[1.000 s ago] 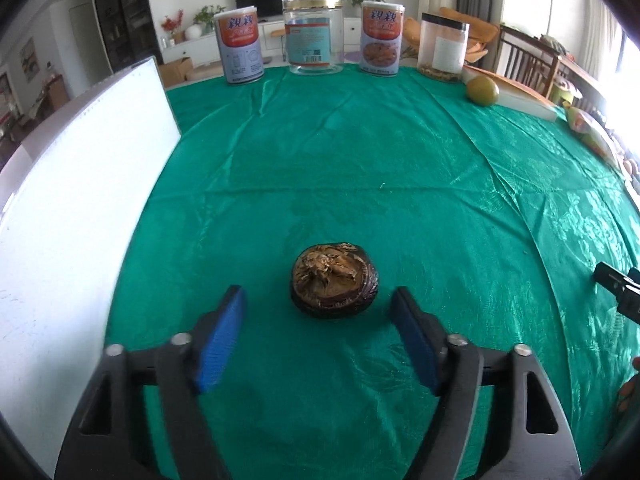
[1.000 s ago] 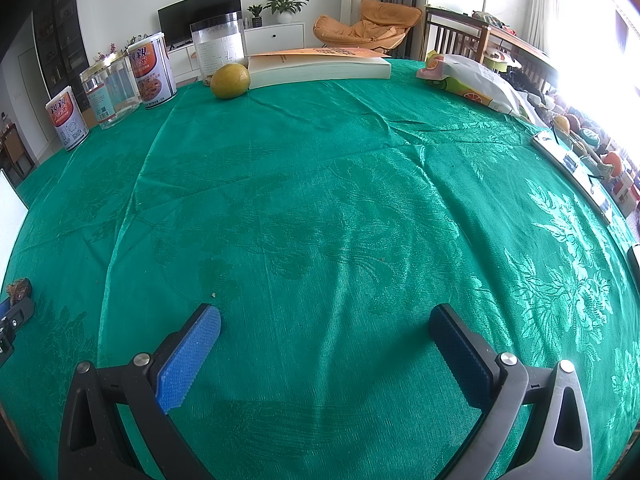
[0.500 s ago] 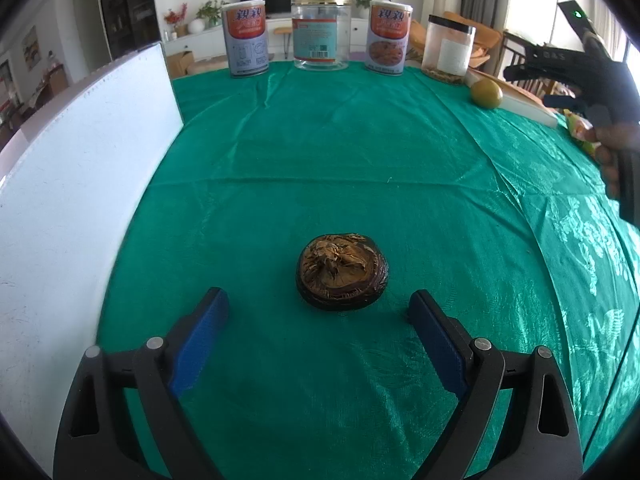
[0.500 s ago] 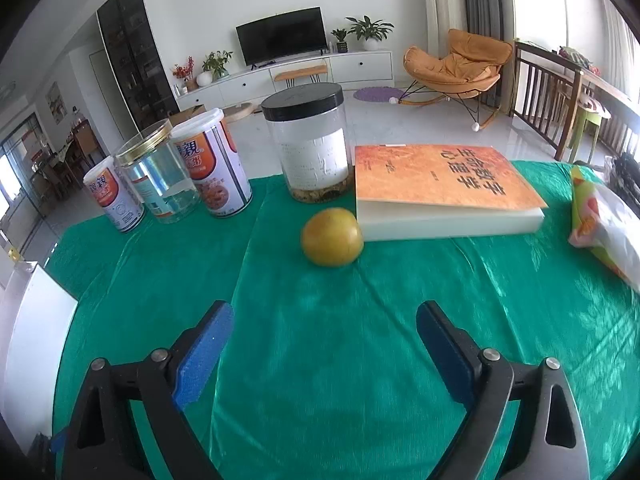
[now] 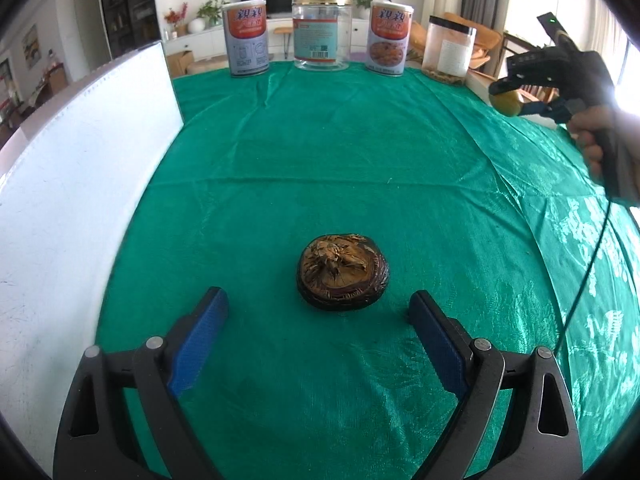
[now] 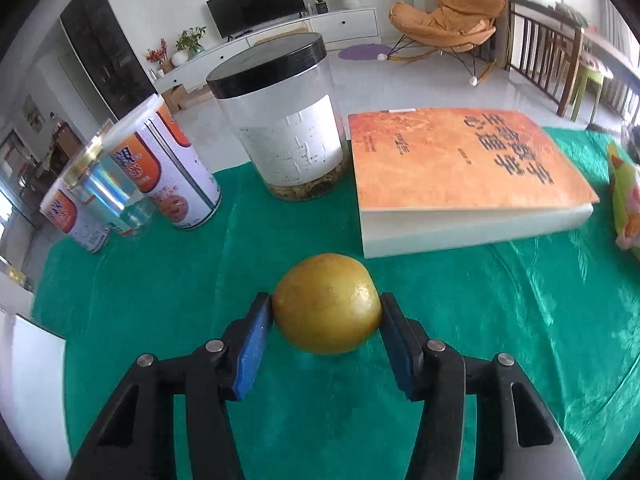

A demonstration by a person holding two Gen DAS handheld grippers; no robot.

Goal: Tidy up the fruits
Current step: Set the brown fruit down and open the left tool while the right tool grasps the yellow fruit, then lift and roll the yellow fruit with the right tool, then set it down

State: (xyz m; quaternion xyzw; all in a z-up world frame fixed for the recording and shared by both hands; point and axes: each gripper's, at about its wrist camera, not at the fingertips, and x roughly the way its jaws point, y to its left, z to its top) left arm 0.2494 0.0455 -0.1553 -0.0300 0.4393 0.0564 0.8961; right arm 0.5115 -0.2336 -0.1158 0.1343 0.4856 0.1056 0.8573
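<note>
Orange [image 6: 327, 303] is pinched between the 2 blue pads of the right gripper [image 6: 327, 312], jaws just closed, beside the book [image 6: 460, 168]. Left gripper [image 5: 318, 320] is held wide before the carved brown object [image 5: 342, 276].

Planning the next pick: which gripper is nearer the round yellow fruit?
Right. The right gripper has both pads on the round yellow fruit; the left gripper sits far across the table, open by a brown carved piece.
</note>
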